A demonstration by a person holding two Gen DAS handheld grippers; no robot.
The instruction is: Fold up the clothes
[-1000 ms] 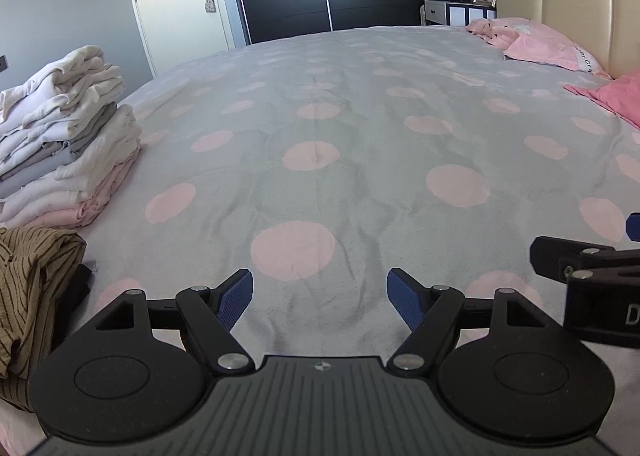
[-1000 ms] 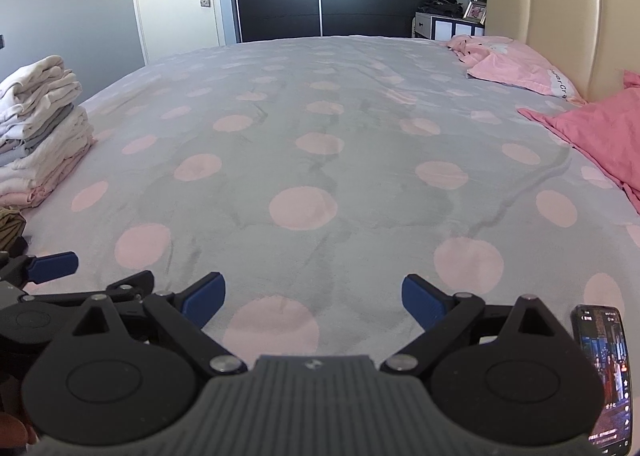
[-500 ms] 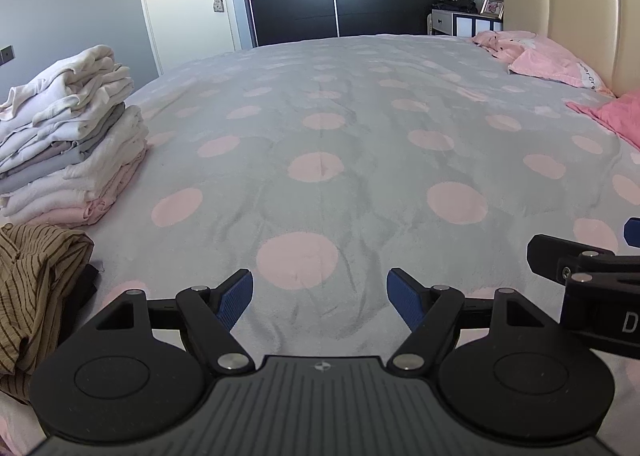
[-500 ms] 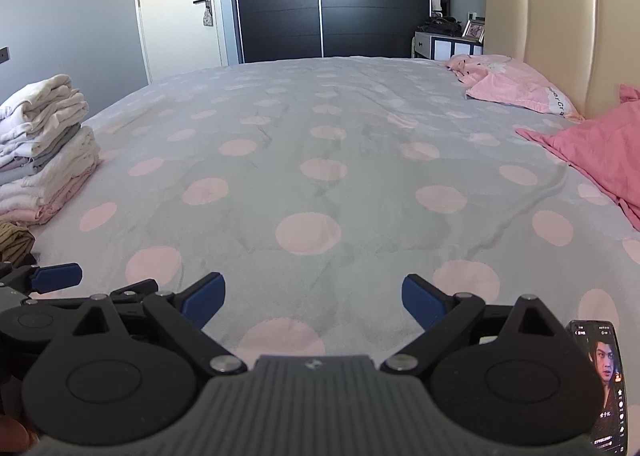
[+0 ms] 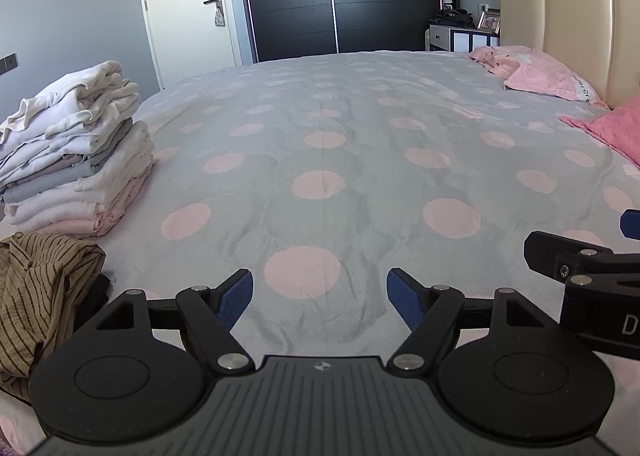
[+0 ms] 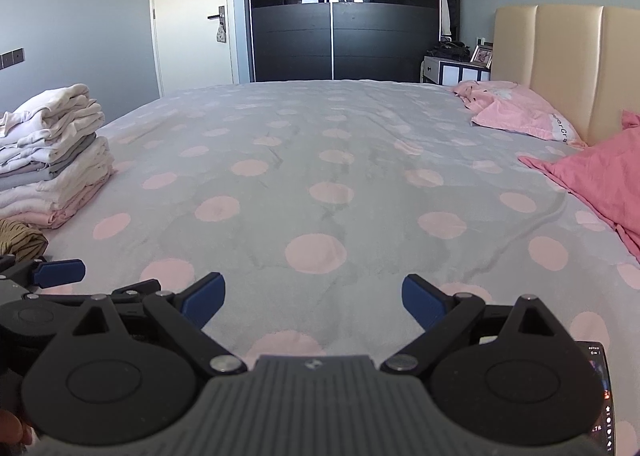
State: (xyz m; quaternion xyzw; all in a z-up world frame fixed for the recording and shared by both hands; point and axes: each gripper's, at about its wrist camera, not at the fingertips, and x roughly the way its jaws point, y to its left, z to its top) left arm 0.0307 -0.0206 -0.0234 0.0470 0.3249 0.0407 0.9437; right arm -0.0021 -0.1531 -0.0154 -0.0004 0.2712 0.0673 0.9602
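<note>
A stack of folded white, grey and pink clothes [image 5: 72,152] [image 6: 52,160] rests on the left side of the bed. In front of it lies a crumpled tan striped garment [image 5: 38,292] [image 6: 20,238], unfolded. My left gripper [image 5: 320,298] hovers open over the grey bedspread with pink dots [image 5: 320,160], to the right of the striped garment, with nothing between its blue pads. My right gripper [image 6: 314,300] is open and empty too, over the bedspread [image 6: 320,184]. Each gripper shows at the edge of the other's view.
Pink pillows [image 6: 516,112] and a darker pink cloth [image 6: 600,176] lie by the beige headboard [image 6: 560,56] on the right. A phone [image 6: 600,396] lies at the near right edge. A black wardrobe [image 6: 340,8] and a door [image 6: 192,16] stand beyond the bed.
Both grippers have risen a little and tipped upward, so more of the wardrobe and walls shows. Both stay open and empty. The clothes have not moved.
</note>
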